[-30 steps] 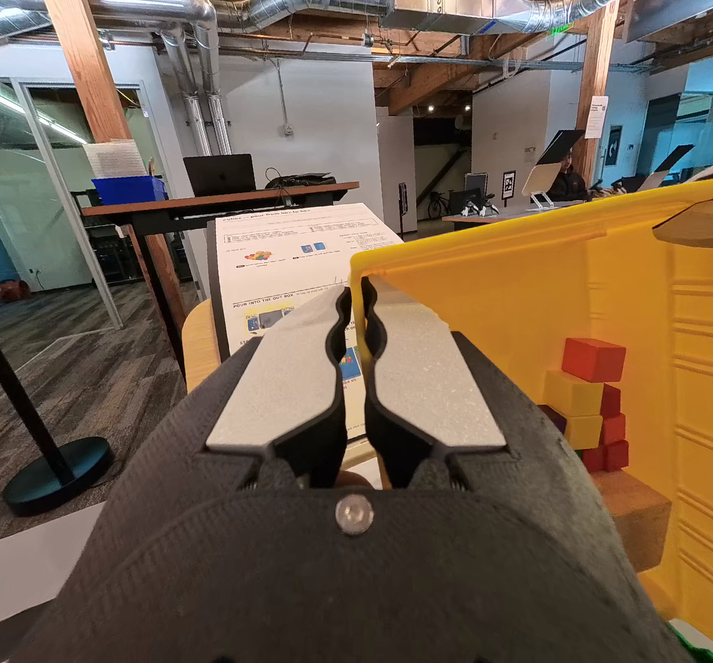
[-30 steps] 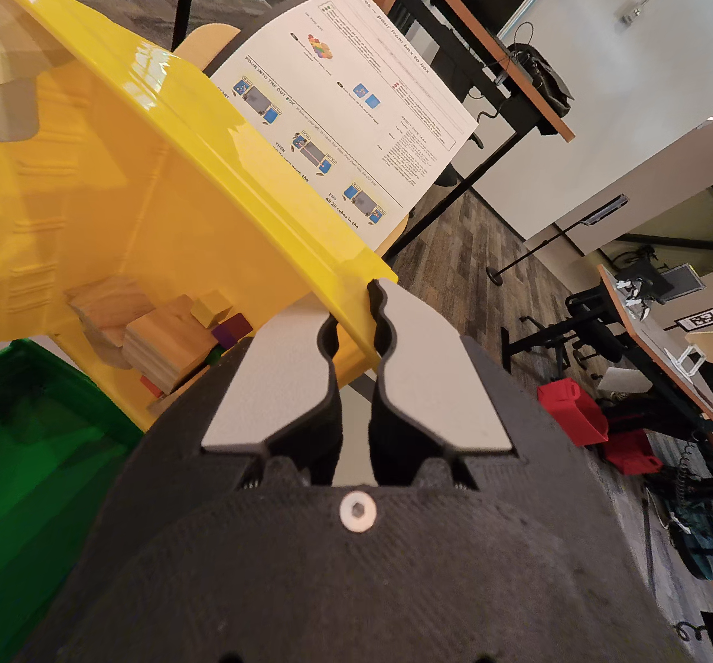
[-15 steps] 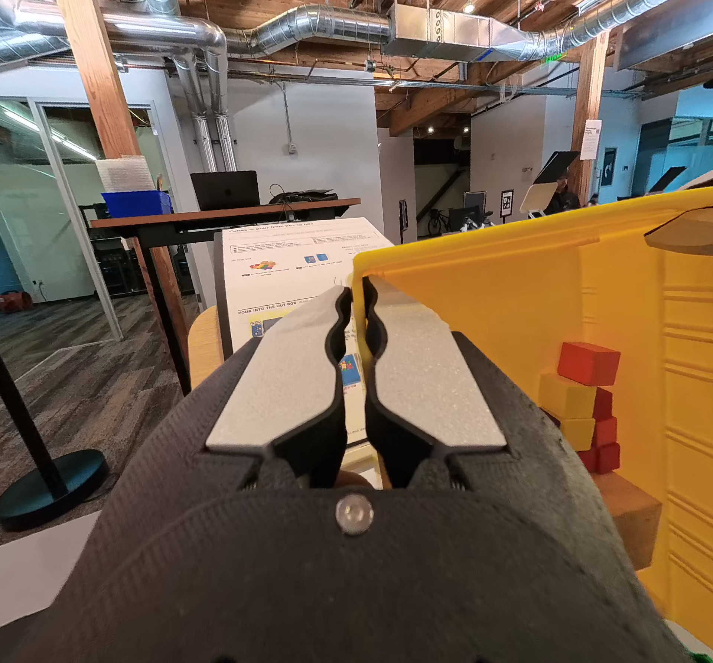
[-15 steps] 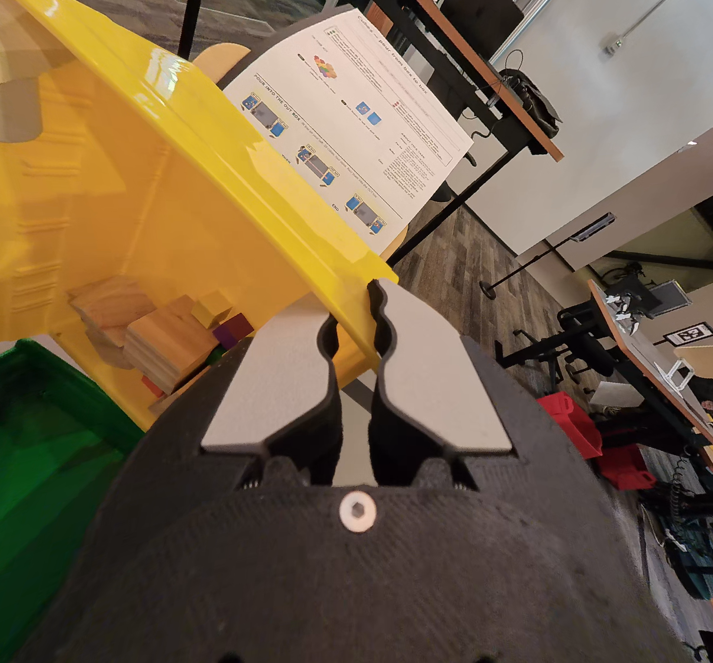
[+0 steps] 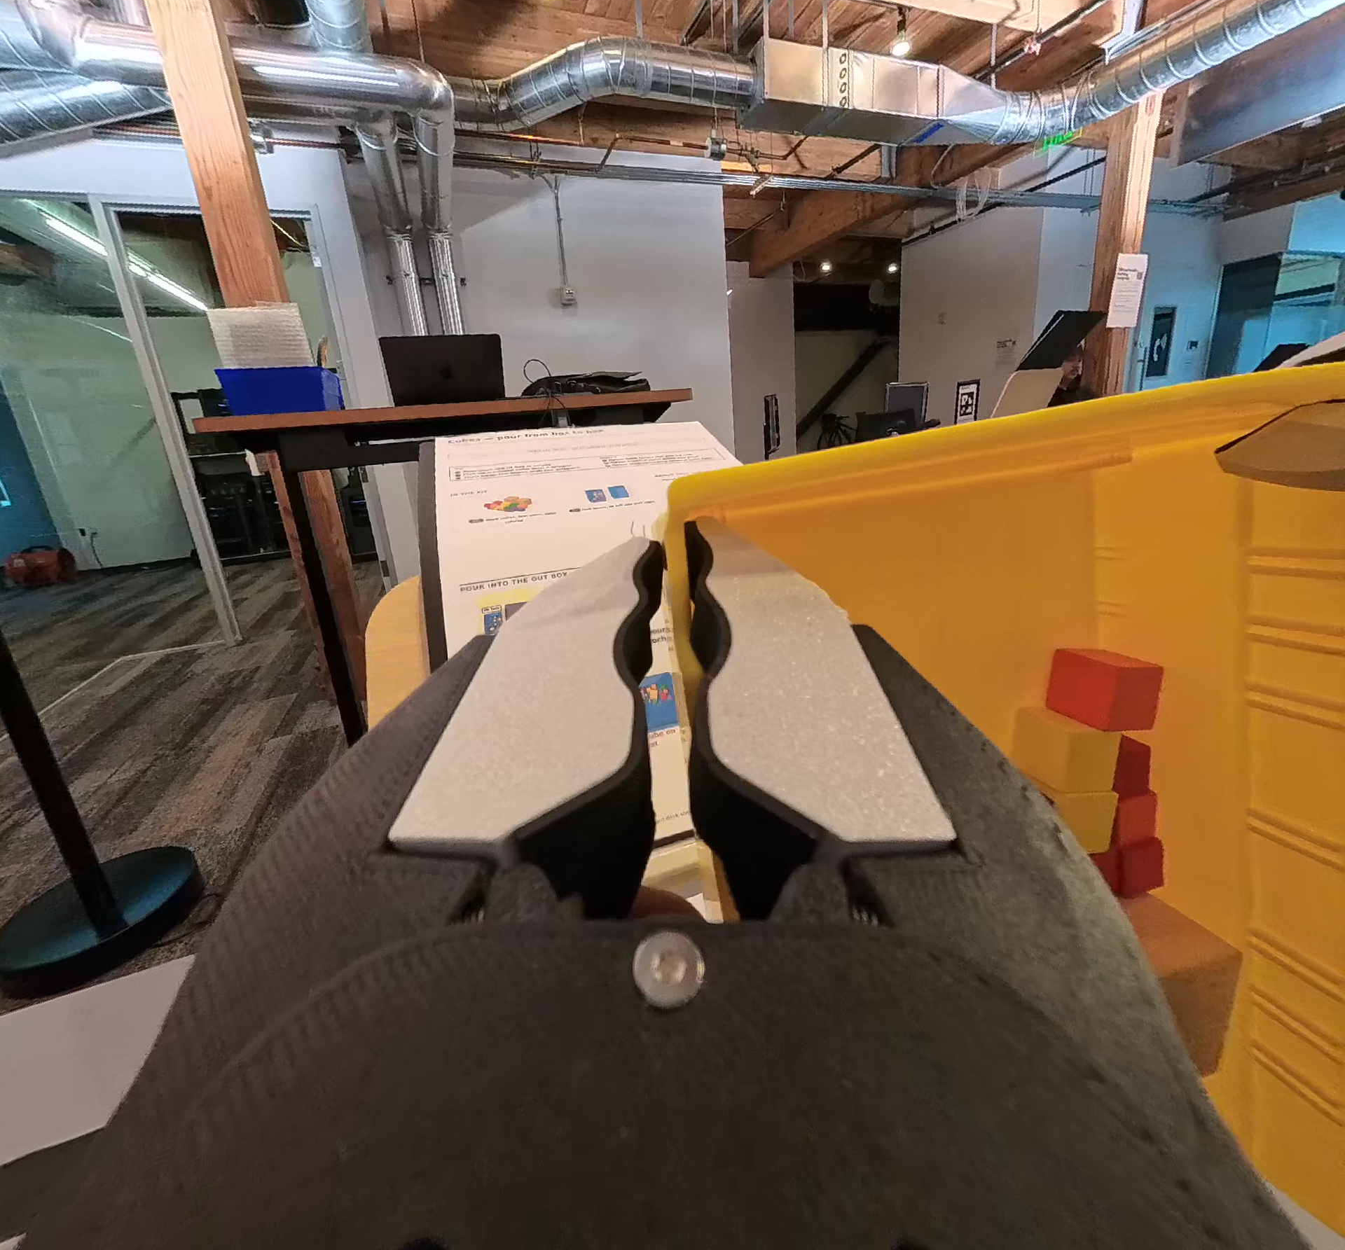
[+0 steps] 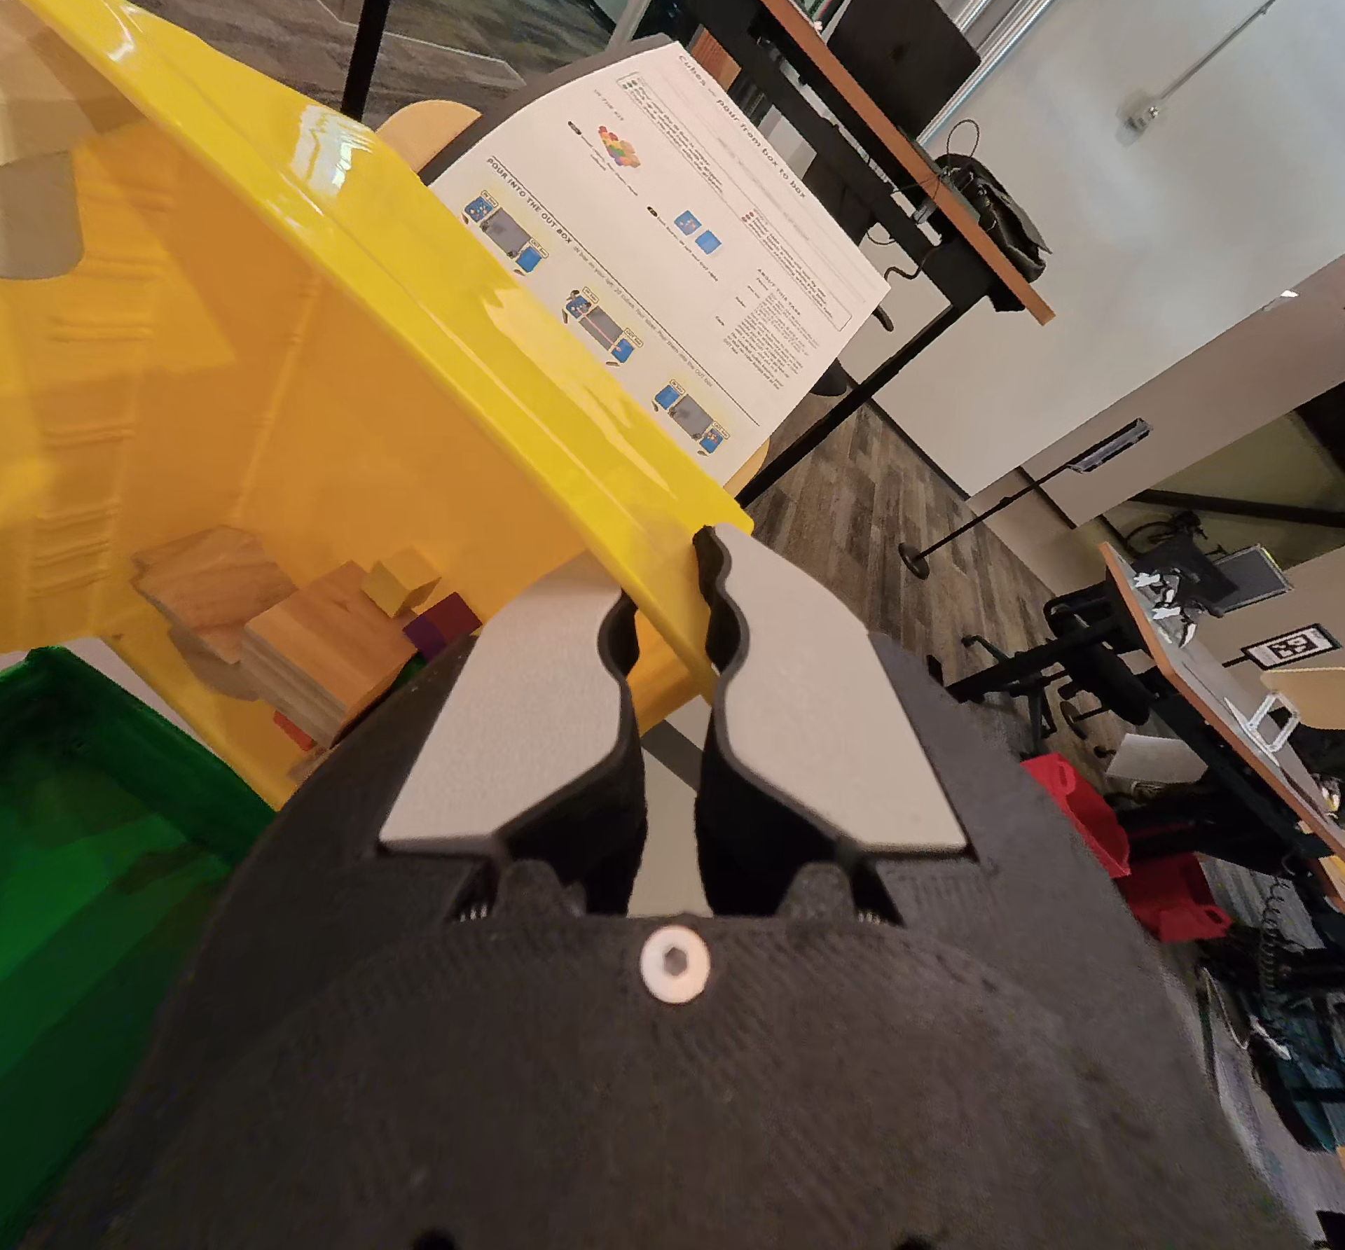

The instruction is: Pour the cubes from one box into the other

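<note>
Yellow box [image 6: 306,371] tilted for pouring, each rim corner pinched by left tongs [image 5: 673,549] and right tongs [image 6: 666,560]; cubes [image 5: 1099,764] heaped low, green box [image 6: 87,888] lower left.

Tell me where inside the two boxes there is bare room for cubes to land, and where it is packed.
The green box, below the tilted yellow box, shows bare floor in the part seen beside the right gripper. In the yellow box, the cubes crowd one corner; its wall next to the left gripper is bare.
</note>
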A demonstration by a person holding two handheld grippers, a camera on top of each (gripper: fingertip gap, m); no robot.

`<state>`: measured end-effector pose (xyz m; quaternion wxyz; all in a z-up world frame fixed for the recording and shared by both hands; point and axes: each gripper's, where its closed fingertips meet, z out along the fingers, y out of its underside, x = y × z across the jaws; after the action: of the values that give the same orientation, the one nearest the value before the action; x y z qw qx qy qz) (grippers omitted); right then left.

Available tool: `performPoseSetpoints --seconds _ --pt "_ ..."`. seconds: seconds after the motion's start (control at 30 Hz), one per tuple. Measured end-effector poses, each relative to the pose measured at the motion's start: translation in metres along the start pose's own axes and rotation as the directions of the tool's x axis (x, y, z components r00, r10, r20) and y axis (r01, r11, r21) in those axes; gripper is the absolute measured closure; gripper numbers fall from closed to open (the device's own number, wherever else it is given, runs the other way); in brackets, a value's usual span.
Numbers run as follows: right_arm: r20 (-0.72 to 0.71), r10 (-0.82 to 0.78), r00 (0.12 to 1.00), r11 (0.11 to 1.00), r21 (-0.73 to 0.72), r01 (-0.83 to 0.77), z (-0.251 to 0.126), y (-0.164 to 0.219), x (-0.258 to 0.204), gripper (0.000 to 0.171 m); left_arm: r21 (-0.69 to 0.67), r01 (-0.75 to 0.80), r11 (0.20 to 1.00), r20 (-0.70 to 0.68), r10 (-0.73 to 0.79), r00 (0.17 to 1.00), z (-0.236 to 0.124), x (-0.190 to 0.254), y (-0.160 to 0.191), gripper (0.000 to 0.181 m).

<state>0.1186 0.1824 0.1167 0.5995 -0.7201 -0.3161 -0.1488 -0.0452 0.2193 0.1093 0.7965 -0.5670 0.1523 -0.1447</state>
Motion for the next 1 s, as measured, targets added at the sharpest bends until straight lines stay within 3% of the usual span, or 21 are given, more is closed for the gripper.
performPoseSetpoints --seconds 1.0 --pt "-0.019 0.009 1.000 0.998 0.062 -0.008 -0.012 0.002 -0.010 0.161 0.074 -0.004 0.997 0.011 0.003 1.000 -0.019 0.004 -0.003 0.176"
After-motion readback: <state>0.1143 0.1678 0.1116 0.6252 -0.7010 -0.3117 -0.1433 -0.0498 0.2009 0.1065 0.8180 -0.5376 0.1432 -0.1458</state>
